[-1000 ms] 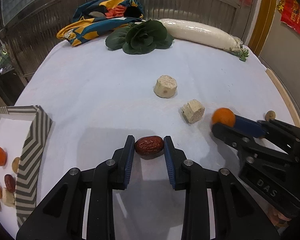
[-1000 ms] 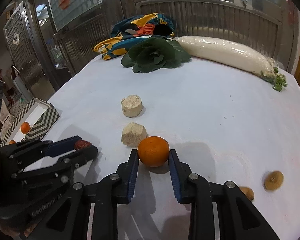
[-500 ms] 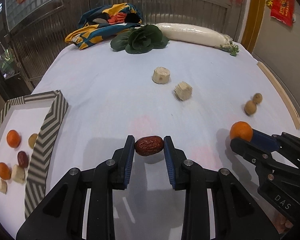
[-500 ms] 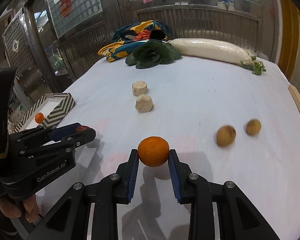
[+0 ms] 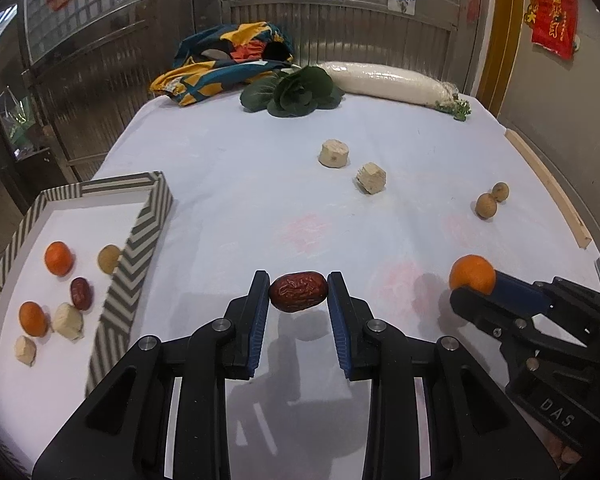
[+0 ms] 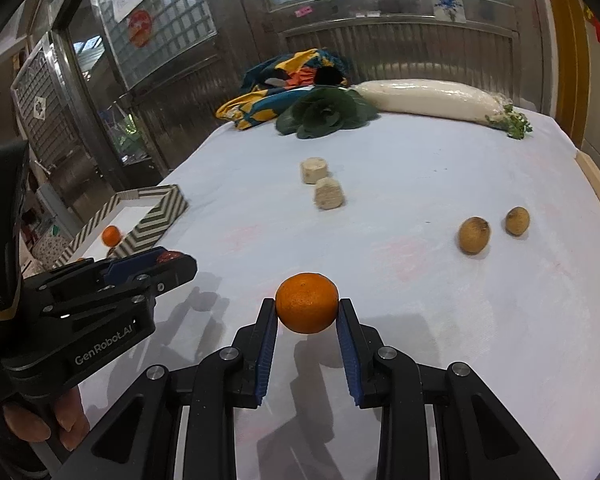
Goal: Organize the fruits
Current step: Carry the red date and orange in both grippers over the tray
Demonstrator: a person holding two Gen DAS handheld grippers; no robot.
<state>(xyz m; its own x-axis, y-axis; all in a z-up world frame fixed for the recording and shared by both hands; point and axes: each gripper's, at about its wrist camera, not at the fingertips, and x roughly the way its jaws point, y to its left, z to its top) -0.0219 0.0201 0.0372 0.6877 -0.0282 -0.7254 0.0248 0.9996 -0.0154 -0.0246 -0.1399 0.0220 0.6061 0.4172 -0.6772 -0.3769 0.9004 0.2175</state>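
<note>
My left gripper (image 5: 299,293) is shut on a wrinkled red date (image 5: 298,292), held above the white tablecloth. My right gripper (image 6: 307,310) is shut on a small orange (image 6: 307,303); it also shows at the right of the left wrist view with the orange (image 5: 472,274) at its tips. A striped tray (image 5: 138,236) at the left holds two oranges, a date, a brown fruit and pale chunks. Two pale chunks (image 5: 371,177) and two brown round fruits (image 5: 485,205) lie on the cloth farther off.
At the table's far end lie a long white radish (image 5: 392,84), a leafy green vegetable (image 5: 298,92) and a colourful cloth (image 5: 220,64). A wooden strip (image 5: 548,188) edges the right side. A metal shutter stands behind. A hand (image 6: 44,420) holds the left gripper's handle.
Both grippers have drawn back toward the near end of the table with their fruits. The tray, the brown fruits and more of the cloth have come into view.
</note>
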